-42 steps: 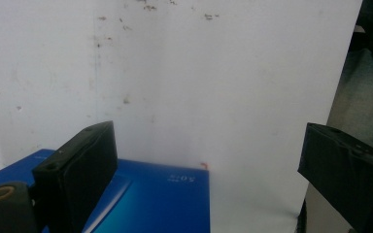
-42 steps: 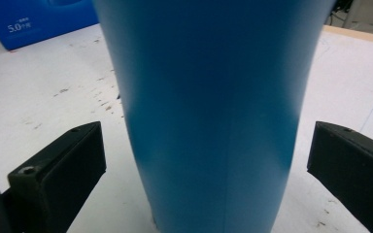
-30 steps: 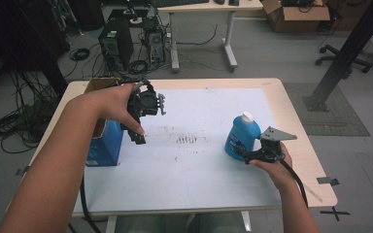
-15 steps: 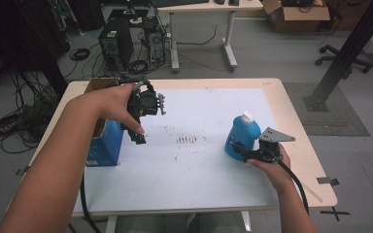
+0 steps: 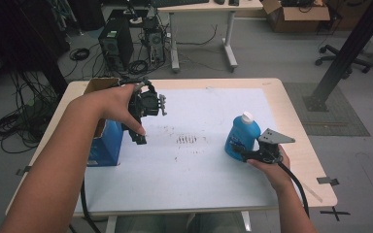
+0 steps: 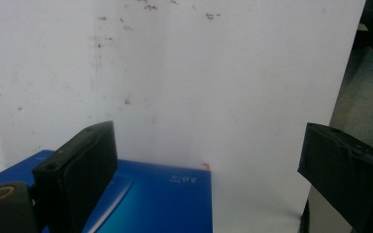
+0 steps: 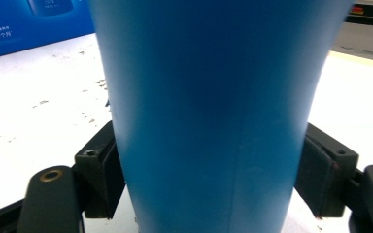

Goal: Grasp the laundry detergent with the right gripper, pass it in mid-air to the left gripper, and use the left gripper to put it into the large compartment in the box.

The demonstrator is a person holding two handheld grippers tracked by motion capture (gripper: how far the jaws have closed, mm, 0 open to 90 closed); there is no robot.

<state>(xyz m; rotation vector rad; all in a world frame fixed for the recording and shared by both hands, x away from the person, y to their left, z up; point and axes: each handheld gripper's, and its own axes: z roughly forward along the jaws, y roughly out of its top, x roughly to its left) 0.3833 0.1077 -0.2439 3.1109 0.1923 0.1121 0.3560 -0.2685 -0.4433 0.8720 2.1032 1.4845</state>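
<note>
Item: blue bottle (image 5: 242, 137), white cap, standing upright on the white sheet (image 5: 199, 194) toward the table's right side, well apart from the blue box (image 5: 106, 145) at the left edge

Right gripper (image 5: 245, 154): I have it level against the bottle's lower body. In the right gripper view the bottle (image 7: 213, 111) sits between the two jaws, and both pads meet its flanks. The jaws have just been closing around it. I read this as a grip taken, bottle clamped low

Left gripper (image 5: 140, 131): held above the table near the box, pointing down, jaws spread wide with nothing between them. In the left gripper view the box top (image 6: 145, 194) lies beneath the near pad (image 6: 85, 165)

Step in hand, by my judgement: securing the bottle, not yet lifted off the sheet

Next move calls for: a firm squeeze before any lift, since the body is smooth and tapered; then a straight rise keeping it upright, probably toward the box or the waiting left gripper. I cannot tell which
</note>
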